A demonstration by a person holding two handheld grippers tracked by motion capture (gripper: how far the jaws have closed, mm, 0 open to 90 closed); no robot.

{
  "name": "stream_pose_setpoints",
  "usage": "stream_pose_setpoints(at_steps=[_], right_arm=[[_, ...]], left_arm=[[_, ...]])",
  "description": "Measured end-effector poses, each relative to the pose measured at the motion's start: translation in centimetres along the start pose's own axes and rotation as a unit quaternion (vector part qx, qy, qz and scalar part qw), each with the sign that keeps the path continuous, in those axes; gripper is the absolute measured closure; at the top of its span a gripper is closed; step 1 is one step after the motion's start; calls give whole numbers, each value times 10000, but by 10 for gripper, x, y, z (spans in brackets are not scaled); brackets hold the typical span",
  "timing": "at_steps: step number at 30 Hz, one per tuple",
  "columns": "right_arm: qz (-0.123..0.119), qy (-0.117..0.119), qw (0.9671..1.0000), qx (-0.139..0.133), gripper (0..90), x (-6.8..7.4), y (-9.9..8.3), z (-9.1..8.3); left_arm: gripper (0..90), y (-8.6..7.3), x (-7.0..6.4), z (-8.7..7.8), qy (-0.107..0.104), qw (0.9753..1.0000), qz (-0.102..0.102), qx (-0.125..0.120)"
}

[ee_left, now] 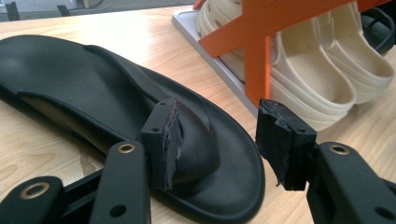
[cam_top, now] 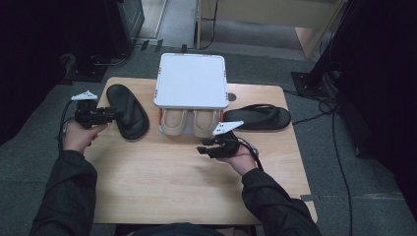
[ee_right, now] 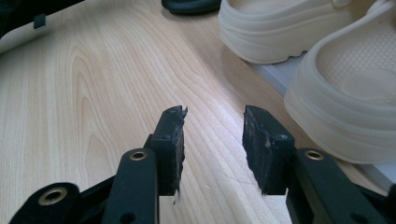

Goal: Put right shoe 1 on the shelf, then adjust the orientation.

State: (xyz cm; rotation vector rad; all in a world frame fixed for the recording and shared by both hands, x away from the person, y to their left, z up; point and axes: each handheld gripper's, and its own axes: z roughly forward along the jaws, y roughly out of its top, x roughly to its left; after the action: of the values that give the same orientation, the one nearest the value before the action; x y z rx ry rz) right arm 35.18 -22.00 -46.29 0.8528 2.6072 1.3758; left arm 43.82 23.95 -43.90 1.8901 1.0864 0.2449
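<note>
1. The black sandal (ee_left: 116, 121) lies flat on the worktop (cam_top: 162, 182) at its left side, just beside the small shoe rack (cam_top: 191, 81), toe strap towards the left tool.
2. The left tool (ee_left: 217, 140) hovers at the sandal's near end with its jaws apart; one pad sits over the strap, the other is clear of it, and nothing is gripped.
3. Judged step: reaching in to pick up this sandal. The next move calls for lowering and closing on the strap or the sole's edge.
4. The right tool (ee_right: 212, 140) is held above bare wood, jaws apart and empty, near the cream clogs (ee_right: 327, 70) on the rack's lower shelf.
5. A second black sandal (cam_top: 258, 117) lies to the right of the rack.
6. No brand, label or writing is readable.
</note>
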Motion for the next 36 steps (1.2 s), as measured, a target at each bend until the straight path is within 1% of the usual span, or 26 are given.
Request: stream_pose_setpoints(at_steps=[6,8,10,11,13,14,16,18,20,24,26,27,29,31,33,36], right_arm=[[27,-55,10000,-5,590,0,-4,-3],[71,-71,9999,47,590,1,-5,-5],[61,-87,9999,50,590,2,-5,-6],[61,-94,9999,61,590,2,-6,-6],[38,-119,9999,40,590,3,-7,-7],[18,-112,9999,14,590,3,-9,-8],[11,-138,9999,42,590,3,-9,-9],[19,-147,9999,26,590,3,-9,-9],[24,-135,9999,53,590,3,-9,-8],[20,-122,9999,81,589,5,-9,-6],[-11,-117,9999,82,588,5,-8,-6],[-15,-116,9999,78,588,5,-8,-5],[-20,-114,9999,78,588,6,-8,-6],[-2,-118,9999,74,587,5,-9,-6],[2,-117,9999,78,587,5,-9,-6],[-3,-112,9999,79,587,5,-9,-6]], left_arm=[[472,0,0,19,-48,9998,116,163],[468,0,-1,25,-31,9995,132,273],[465,-1,-1,32,-2,9992,197,339],[465,-1,0,35,7,9988,223,425],[458,-3,1,41,47,9986,194,496],[462,-3,2,41,34,9986,174,495],[485,-3,4,41,-36,9989,70,471],[513,-4,5,42,-63,9986,-5,519],[530,-4,5,42,-110,9987,-68,490],[540,-4,2,43,-207,9983,-124,523],[547,-4,1,43,-289,9980,-173,541],[550,-4,-1,44,-333,9978,-174,545],[551,-4,-3,44,-356,9977,-169,560],[551,-3,-8,46,-425,9971,-56,626],[550,-2,-12,49,-525,9964,-19,667],[542,-2,-15,50,-556,9961,23,681]])
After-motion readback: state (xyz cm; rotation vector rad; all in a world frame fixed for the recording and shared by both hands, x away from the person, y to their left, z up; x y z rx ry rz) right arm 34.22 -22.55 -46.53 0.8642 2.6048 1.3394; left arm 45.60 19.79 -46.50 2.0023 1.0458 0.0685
